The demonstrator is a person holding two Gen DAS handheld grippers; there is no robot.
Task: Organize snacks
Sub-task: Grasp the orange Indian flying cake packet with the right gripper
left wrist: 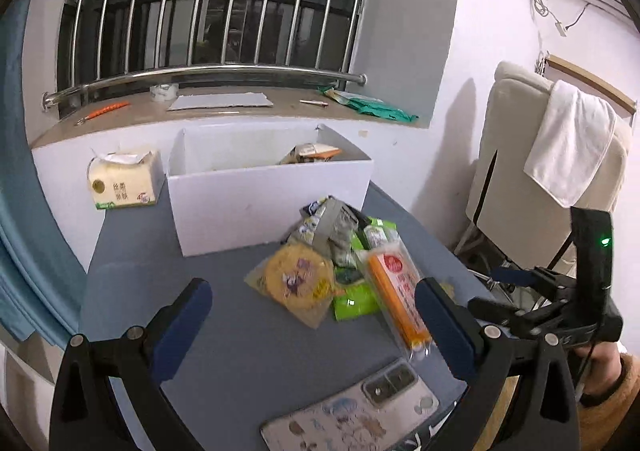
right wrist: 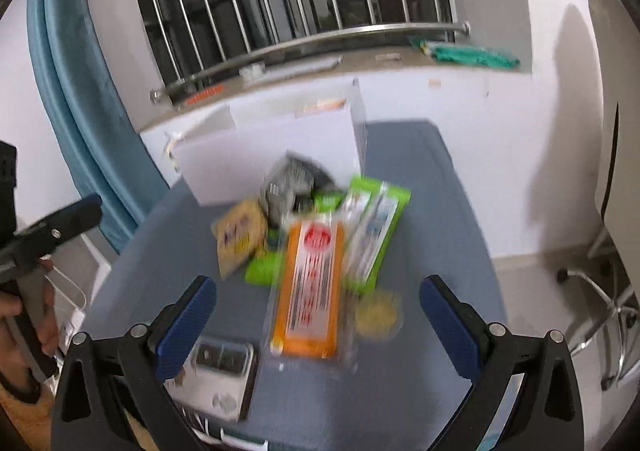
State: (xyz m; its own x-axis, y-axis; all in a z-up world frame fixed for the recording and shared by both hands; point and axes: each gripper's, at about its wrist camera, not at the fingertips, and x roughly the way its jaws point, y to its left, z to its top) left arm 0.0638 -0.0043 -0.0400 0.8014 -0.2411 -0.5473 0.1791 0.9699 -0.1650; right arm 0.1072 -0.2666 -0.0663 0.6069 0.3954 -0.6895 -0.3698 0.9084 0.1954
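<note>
A pile of snacks lies on the grey-blue table [left wrist: 240, 351]: an orange packet in clear wrap [left wrist: 396, 291] [right wrist: 312, 291], a round yellow cake packet [left wrist: 298, 283] [right wrist: 238, 239], green packets [left wrist: 356, 305] [right wrist: 376, 227] and a grey pouch [left wrist: 340, 231] [right wrist: 288, 183]. A white open box [left wrist: 268, 203] [right wrist: 280, 147] stands behind the pile and holds a few packets. My left gripper [left wrist: 316, 315] is open and empty, just in front of the pile. My right gripper [right wrist: 316, 311] is open and empty above the orange packet's near end. The right view is blurred.
A phone [left wrist: 352, 415] [right wrist: 224, 375] lies at the table's near edge. A tissue pack [left wrist: 124, 181] stands left of the box. A windowsill with bars runs behind. A chair with a white towel [left wrist: 568, 143] stands to the right.
</note>
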